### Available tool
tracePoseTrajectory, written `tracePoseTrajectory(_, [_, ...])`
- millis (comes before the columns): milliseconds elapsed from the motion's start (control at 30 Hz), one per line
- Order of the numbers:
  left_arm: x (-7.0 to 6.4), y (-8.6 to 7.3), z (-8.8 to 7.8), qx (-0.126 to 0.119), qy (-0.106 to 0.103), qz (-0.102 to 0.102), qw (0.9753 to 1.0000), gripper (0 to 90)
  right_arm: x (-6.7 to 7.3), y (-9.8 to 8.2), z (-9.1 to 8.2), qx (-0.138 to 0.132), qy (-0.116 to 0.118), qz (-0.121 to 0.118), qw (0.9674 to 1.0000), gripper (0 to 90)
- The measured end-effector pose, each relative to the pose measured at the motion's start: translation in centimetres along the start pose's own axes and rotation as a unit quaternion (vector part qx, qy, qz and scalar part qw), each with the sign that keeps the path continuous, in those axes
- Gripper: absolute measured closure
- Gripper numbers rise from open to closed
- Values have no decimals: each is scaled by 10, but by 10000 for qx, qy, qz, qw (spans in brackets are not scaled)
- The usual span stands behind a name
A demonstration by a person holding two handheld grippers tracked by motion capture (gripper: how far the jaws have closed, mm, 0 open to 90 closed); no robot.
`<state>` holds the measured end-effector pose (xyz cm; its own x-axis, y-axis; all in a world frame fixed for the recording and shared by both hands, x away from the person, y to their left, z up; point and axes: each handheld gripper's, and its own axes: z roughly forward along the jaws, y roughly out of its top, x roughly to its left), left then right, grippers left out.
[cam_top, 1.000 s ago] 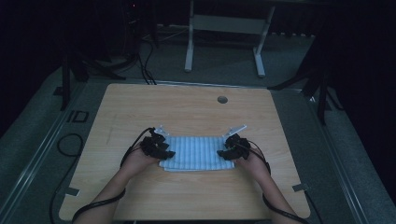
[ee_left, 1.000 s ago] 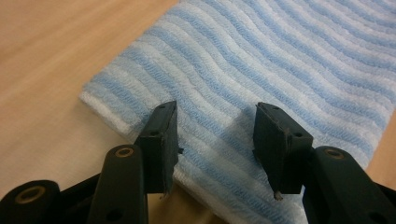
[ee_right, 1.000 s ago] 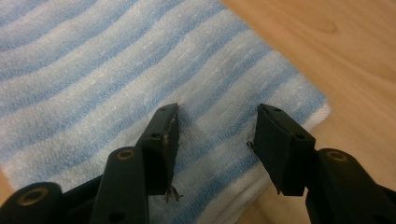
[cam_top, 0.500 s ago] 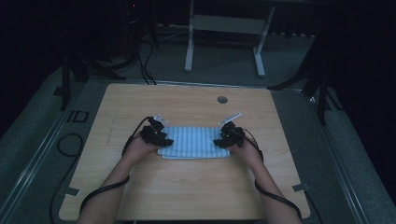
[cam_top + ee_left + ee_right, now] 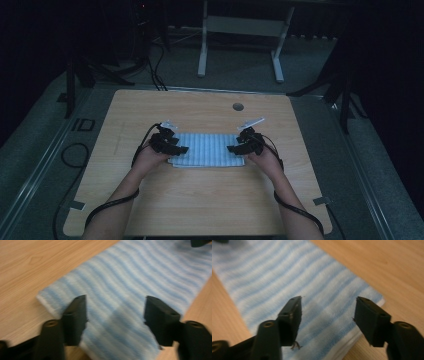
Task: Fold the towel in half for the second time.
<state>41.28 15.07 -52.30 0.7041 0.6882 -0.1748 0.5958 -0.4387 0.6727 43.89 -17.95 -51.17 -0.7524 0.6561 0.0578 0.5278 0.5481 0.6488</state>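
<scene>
Forearms: two bare forearms come in from the near edge of the light wooden table [image 5: 200,210], one to each end of the cloth.
Cloth: a folded blue-and-white striped cloth [image 5: 207,149] lies flat mid-table, long side across, between the two hands.
Left gripper: the black two-jaw left gripper [image 5: 175,148] sits over the cloth's left end; in the left gripper view its jaws stand apart above the stripes [image 5: 117,290], pinching nothing. They have just been opening.
Right gripper: the black two-jaw right gripper [image 5: 235,148] is over the right end; in the right gripper view its jaws gape over the cloth's folded edge [image 5: 329,315], clear of it, and have just been opening too.
Step in hand: I judge this a release after a fold. To do it well, lift both grippers straight off so no pad drags the top layer, and check that the edges stay in line before pressing or folding again.
Versus earlier: a second ago the cloth lay nearer the person and looked deeper front to back; now it is a narrower strip a little farther up the table, and both hands sit farther forward with it.
Far side: a small round grey grommet [image 5: 238,106] lies in the table near its far edge; beyond stands a grey metal stand [image 5: 240,30] on the dark floor.
</scene>
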Motion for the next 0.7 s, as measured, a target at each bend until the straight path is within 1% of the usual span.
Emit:
tracePoseTrajectory(33, [-1,-1,-2,-14,-38,27,10000,283,0,-1,-3,-98,27,34,9999,286])
tracePoseTrajectory(67, [-3,-2,-4,-72,-52,15,10000,270,1,-2,-5,-138,123,1,9998,229])
tracePoseTrajectory(100, [-5,-4,-6,-118,-65,11,9999,237,2,-4,-7,-199,139,-64,9997,195])
tracePoseTrajectory(133, [-6,-6,-8,-169,-95,38,9998,213,4,-5,-9,-241,109,-63,9996,193])
tracePoseTrajectory(167, [-8,-7,-10,-193,-79,66,9998,177,4,-7,-10,-275,86,-43,9996,185])
tracePoseTrajectory(233, [-13,-11,-15,-294,75,168,9994,139,6,-10,-11,-329,88,-110,9994,175])
tracePoseTrajectory(267, [-14,-13,-17,-372,97,185,9991,130,7,-12,-12,-349,96,-117,9993,175])
tracePoseTrajectory(367, [-15,-21,-24,-611,240,130,9978,114,7,-18,-13,-443,64,-123,9989,170])
tracePoseTrajectory(400, [-14,-24,-26,-648,269,107,9975,112,7,-20,-14,-486,58,-117,9987,165])
tracePoseTrajectory(433, [-14,-24,-26,-648,269,107,9975,108,7,-20,-14,-486,58,-117,9987,165])
tracePoseTrajectory(467, [-14,-24,-26,-648,269,107,9975,108,7,-22,-16,-546,34,-118,9984,165])
tracePoseTrajectory(500, [-13,-34,-33,-783,358,54,9963,75,6,-27,-18,-628,49,-107,9980,139])
tracePoseTrajectory(533, [-12,-38,-35,-833,390,-14,9958,67,6,-29,-19,-628,43,-120,9979,140])
tracePoseTrajectory(567, [-11,-42,-36,-859,413,-111,9954,40,5,-32,-20,-652,40,-138,9978,140])
tracePoseTrajectory(600, [-10,-46,-37,-863,384,-161,9954,13,5,-35,-22,-678,15,-130,9976,140])
tracePoseTrajectory(667, [-8,-53,-40,-821,332,-212,9958,13,5,-39,-25,-717,8,-92,9974,138])
tracePoseTrajectory(700, [-8,-58,-42,-770,375,-162,9962,13,4,-42,-27,-762,-9,-84,9971,138])
